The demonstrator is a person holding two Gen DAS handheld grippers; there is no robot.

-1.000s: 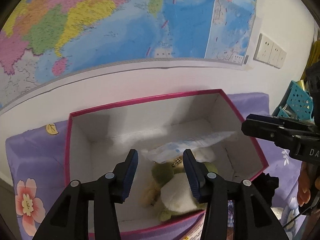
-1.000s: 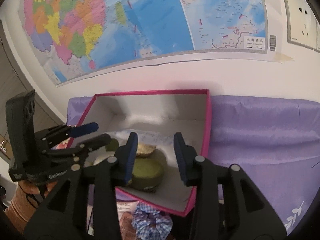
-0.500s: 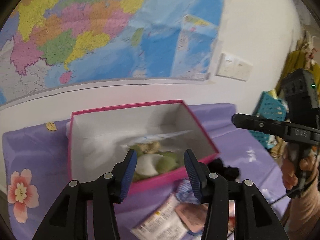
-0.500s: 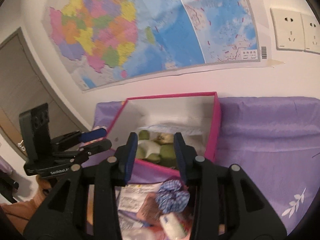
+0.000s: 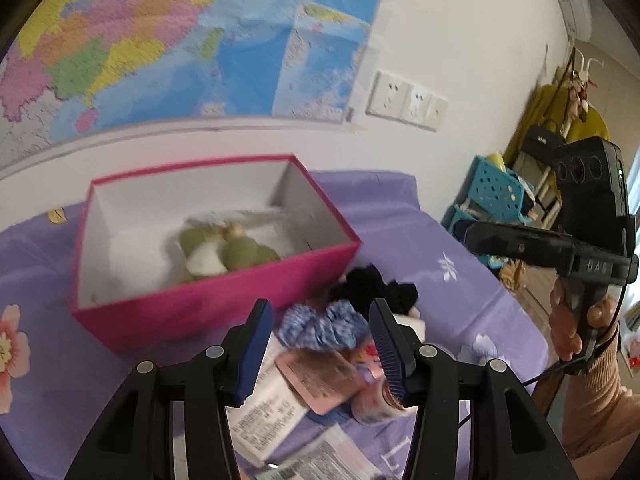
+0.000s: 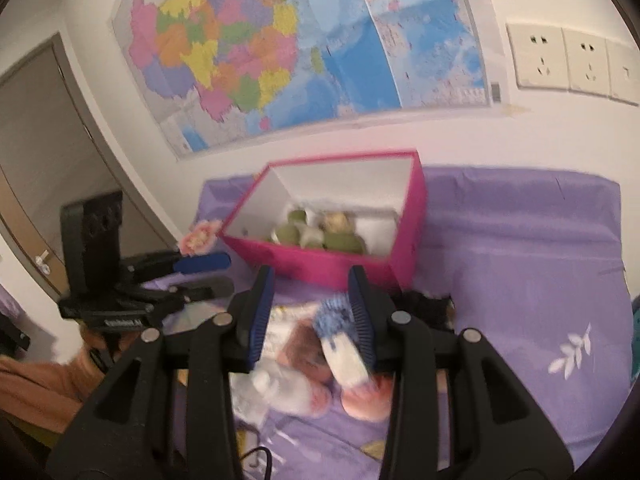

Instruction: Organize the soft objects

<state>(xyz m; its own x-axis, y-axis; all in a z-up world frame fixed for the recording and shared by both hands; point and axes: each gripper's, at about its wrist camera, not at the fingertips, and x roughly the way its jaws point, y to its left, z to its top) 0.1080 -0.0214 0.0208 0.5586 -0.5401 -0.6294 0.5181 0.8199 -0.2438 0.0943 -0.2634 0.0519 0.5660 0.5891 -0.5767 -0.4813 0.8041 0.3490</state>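
Note:
A pink box (image 5: 216, 292) (image 6: 320, 260) stands open on a purple sheet (image 5: 440, 280) with a green and white plush toy (image 5: 236, 254) (image 6: 340, 240) lying inside. In front of the box lies a pile: a blue gingham scrunchie (image 5: 320, 326) (image 6: 334, 312), a black soft thing (image 5: 376, 286) (image 6: 420, 304), a pink packet (image 5: 320, 376), printed leaflets (image 5: 264, 412) and a white tube (image 6: 346, 360). My left gripper (image 5: 320, 320) (image 6: 204, 272) hovers open above the scrunchie, holding nothing. My right gripper (image 6: 311, 292) (image 5: 500, 236) is open over the same pile, also bare.
A large coloured map (image 5: 180, 40) and wall sockets (image 5: 404, 100) are behind the box. A teal perforated basket (image 5: 496, 192) stands beyond the bed's right edge. A door (image 6: 40, 160) is at the left. A hand in a tan sleeve (image 5: 580, 320) holds the right gripper.
Both grippers have pulled back from over the box towards the near side. The pile in front of the box has come into view below them. Jaw gaps look unchanged.

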